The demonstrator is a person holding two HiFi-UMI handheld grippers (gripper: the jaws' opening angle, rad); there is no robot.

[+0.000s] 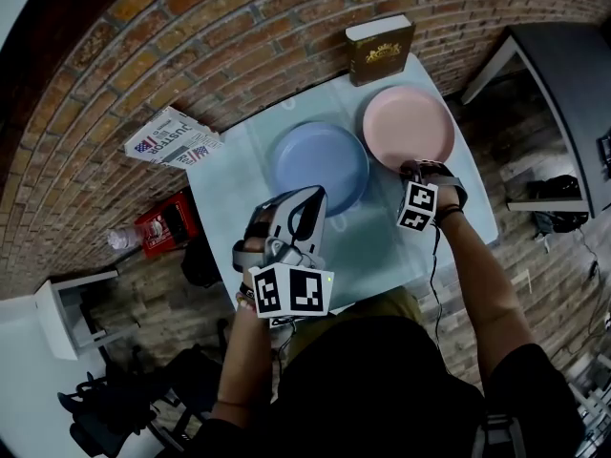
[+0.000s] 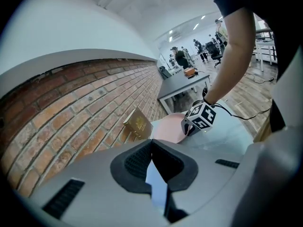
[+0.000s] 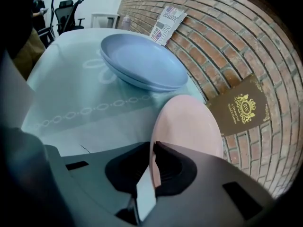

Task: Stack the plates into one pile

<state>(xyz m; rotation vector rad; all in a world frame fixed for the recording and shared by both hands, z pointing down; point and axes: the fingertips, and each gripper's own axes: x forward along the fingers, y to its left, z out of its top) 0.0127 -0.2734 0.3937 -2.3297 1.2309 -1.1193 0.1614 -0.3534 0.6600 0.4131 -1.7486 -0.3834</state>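
Plates on a pale desk (image 1: 382, 246), seen from above and along each tool. Blue plates (image 1: 320, 165), two nested, are sitting near the middle of the desk. Pink plate (image 1: 409, 127) is lying on the desk just beside the blue plates, on their right in the head view, and is not touching them. Right tool (image 3: 152, 148) is pointing steeply down and pinching the pink plate's near rim, with the edge passing between its pads. Left tool (image 2: 151, 143) is hovering over the near edge of the blue plates, its tips pressed together with nothing between them. Brown book (image 1: 380, 51) is leaning against the brick wall (image 1: 191, 46) beyond the blue plates. Folded newspaper (image 1: 172, 139) is propped on the same wall to their left.
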